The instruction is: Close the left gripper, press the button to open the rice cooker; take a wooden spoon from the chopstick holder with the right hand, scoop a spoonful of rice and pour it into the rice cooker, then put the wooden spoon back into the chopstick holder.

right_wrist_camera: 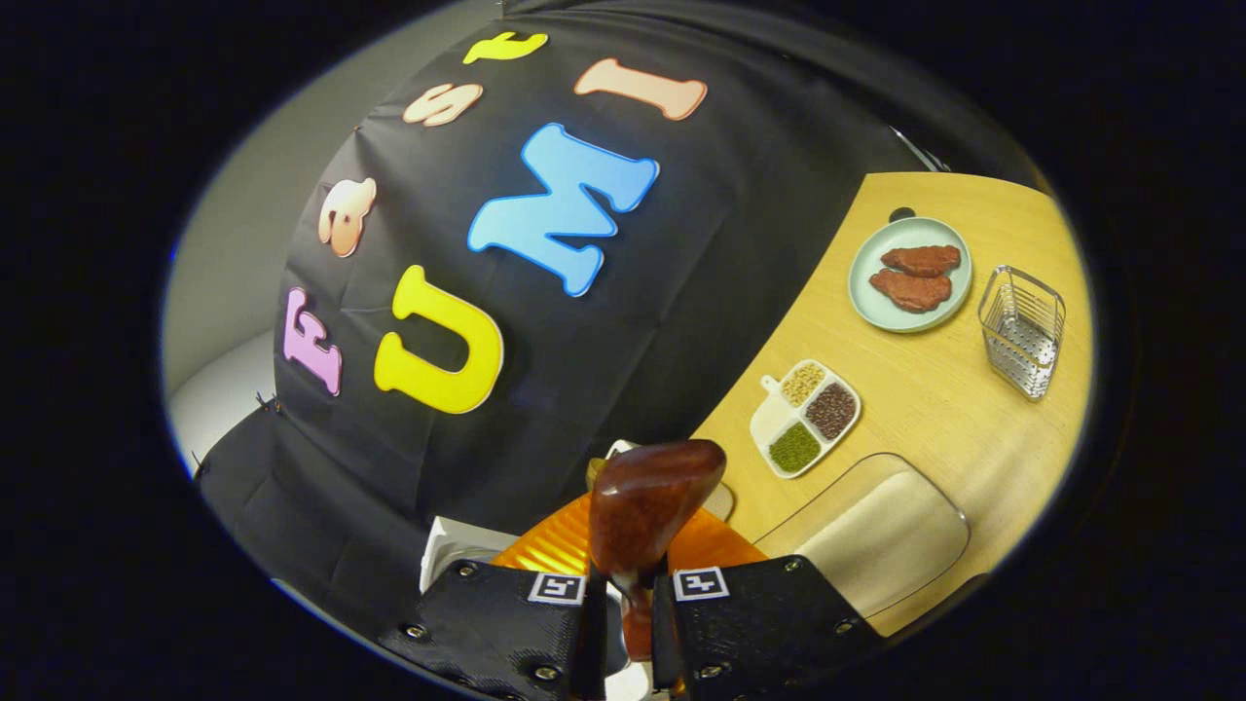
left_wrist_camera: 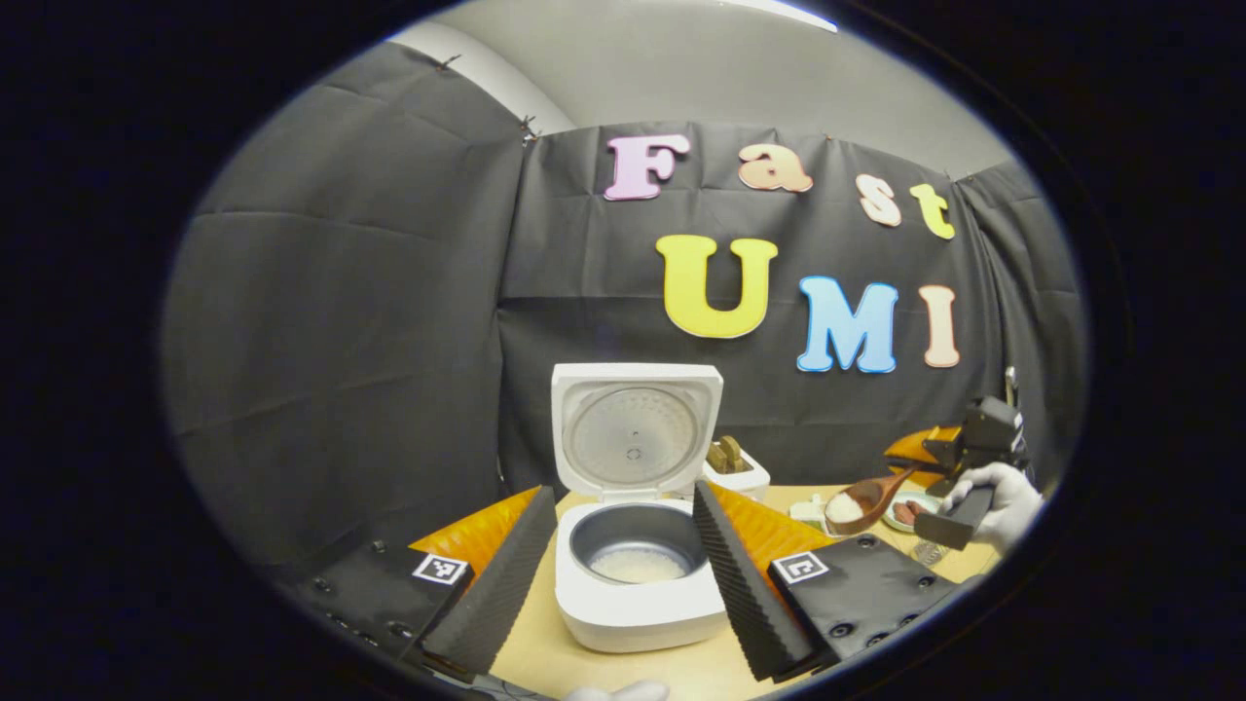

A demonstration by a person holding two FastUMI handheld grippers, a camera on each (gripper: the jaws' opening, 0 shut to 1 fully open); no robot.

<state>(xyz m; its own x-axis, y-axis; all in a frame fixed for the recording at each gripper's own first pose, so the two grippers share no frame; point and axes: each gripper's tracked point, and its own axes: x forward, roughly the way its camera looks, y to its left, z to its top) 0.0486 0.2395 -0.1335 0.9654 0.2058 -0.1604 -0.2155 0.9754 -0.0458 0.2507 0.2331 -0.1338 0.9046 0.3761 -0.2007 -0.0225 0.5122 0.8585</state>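
Wooden spoon sits pinched by its handle between the two fingers of the right gripper, its bowl rising just ahead of the fingertips; in the left gripper view that bowl carries a heap of white rice and hangs to the right of the rice cooker, apart from it. White and lid-up on the table, the cooker stands between the spread fingers of the left gripper, with what looks like rice already in its pot. Behind the cooker's right side stands the chopstick holder.
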